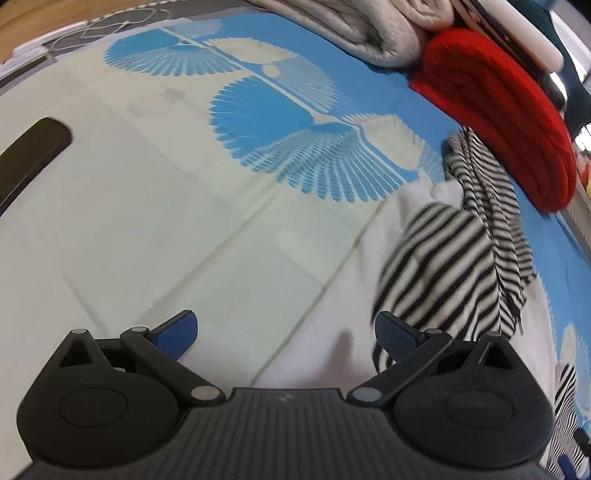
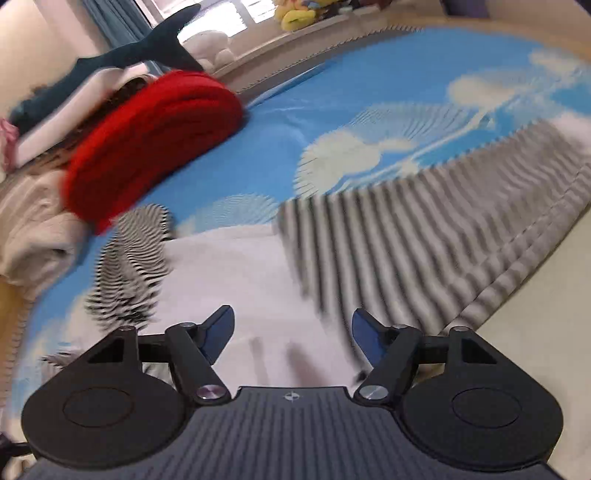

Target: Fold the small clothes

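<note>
The striped garment (image 1: pixel 443 266) lies crumpled on the bed (image 1: pixel 147 221), partly over a white cloth (image 1: pixel 325 350), its long axis running from 5 to 12 o'clock in the left wrist view. It lies at 2 o'clock from the released, empty left gripper (image 1: pixel 286 336). The right gripper (image 2: pixel 293 332), jaws spread and empty, hovers directly over the garment and appears nearer.

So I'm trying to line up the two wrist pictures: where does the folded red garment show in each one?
Left wrist view: the folded red garment sits at the upper right, next to a folded beige cloth.
Right wrist view: the folded red garment sits at the upper left, blurred.
Shared landmark: the black-and-white striped garment lies just below the red one in both, on the blue fan-patterned sheet.
</note>
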`<state>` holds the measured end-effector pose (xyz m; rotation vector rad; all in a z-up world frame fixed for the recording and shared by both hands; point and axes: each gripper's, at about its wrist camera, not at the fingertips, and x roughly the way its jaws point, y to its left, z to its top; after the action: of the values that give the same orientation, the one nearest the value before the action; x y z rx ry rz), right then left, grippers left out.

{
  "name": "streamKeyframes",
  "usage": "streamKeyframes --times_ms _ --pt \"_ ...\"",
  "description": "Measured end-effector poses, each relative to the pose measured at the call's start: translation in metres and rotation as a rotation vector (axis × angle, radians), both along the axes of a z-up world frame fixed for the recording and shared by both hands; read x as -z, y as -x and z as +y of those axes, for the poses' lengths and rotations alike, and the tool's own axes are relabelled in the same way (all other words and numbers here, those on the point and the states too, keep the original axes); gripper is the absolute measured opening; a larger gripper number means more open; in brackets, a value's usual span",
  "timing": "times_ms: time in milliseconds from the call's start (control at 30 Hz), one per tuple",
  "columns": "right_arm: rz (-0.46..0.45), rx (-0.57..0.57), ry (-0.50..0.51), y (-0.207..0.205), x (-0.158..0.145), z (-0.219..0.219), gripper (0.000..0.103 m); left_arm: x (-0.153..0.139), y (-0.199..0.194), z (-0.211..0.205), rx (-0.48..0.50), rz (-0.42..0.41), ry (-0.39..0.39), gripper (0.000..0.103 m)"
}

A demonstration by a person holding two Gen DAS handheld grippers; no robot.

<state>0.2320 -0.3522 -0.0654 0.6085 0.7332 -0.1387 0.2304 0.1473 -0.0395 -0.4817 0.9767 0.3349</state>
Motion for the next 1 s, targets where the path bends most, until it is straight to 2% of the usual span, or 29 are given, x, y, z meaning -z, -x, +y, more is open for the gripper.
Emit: streamKeyframes --times_ms 100,233,300,367,433,500,533,633,700,767,900,1000 --pt "0.012 -0.131 -0.004 -0.009 -0.002 0.02 0.076 -0.001 -0.004 -0.013 0.053 -0.006 -0.03 0.102" --pt "0.074 -0.204 0.131 -0.02 0.011 0.051 0.078 0.001 -0.008 -0.027 0.13 0.006 -0.089 0.102" --pt "0.129 -0.222 0.165 -0.023 0.022 0.059 0.079 0.003 -0.008 -0.028 0.148 0.019 -0.1 0.102" --pt "0.117 -0.249 0.218 -0.019 0.026 0.067 0.075 0.003 -0.008 -0.024 0.144 0.026 -0.086 0.102" --pt "0.098 -0.334 0.273 -0.014 0.02 0.081 0.023 0.002 -0.007 -0.016 0.12 0.023 -0.062 0.102" --pt "0.065 -0.355 0.253 -0.013 0.01 0.085 0.013 -0.001 -0.005 -0.005 0.088 0.014 -0.04 0.102" --pt "0.051 -0.357 0.228 -0.012 0.007 0.084 0.001 -0.004 -0.003 0.0 0.073 0.01 -0.031 0.102" --pt "0.066 -0.299 0.208 -0.014 -0.006 0.081 0.001 -0.011 0.002 0.015 0.036 -0.007 -0.039 0.102" --pt "0.039 -0.269 0.187 -0.014 -0.028 0.087 0.001 -0.016 0.005 0.024 0.015 -0.018 -0.073 0.102" --pt "-0.021 -0.287 0.182 -0.025 -0.062 0.11 0.0 -0.021 0.009 0.035 -0.015 -0.028 -0.098 0.102" --pt "-0.139 -0.417 0.213 -0.046 -0.139 0.189 0.0 -0.027 0.014 0.064 -0.102 -0.041 -0.093 0.102" --pt "-0.256 -0.529 0.207 -0.047 -0.194 0.254 0.0 -0.032 0.021 0.088 -0.197 -0.06 -0.088 0.102"
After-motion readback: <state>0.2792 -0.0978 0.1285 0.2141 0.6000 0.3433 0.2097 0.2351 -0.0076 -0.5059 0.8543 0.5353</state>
